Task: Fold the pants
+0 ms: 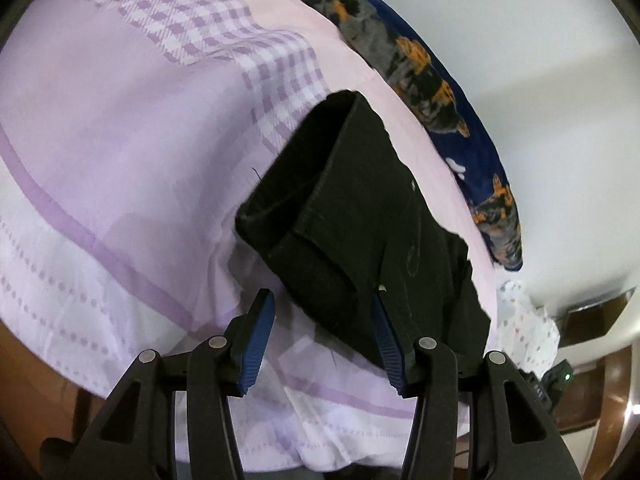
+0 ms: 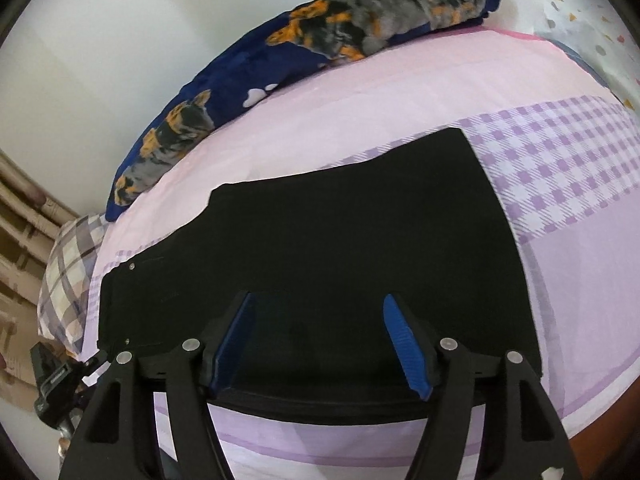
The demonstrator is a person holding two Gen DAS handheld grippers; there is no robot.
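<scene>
Black pants (image 1: 360, 216) lie folded on the lilac bed sheet (image 1: 120, 140), their open leg hems facing up-left in the left wrist view. My left gripper (image 1: 322, 320) is open at their near corner. That corner of cloth sits between the blue pads (image 1: 260, 336), and a gap shows on the left side. In the right wrist view the pants (image 2: 340, 232) spread flat as a wide dark panel. My right gripper (image 2: 320, 320) hovers open above their near edge, and its blue pads (image 2: 404, 344) grip nothing.
A navy blanket (image 1: 420, 64) with orange and grey animal print lies along the bed's far side against the white wall, also in the right wrist view (image 2: 320, 32). A plaid pillow (image 2: 68, 264) and a black device (image 2: 52, 380) sit at the left. White dotted fabric (image 1: 524, 320) lies at the right.
</scene>
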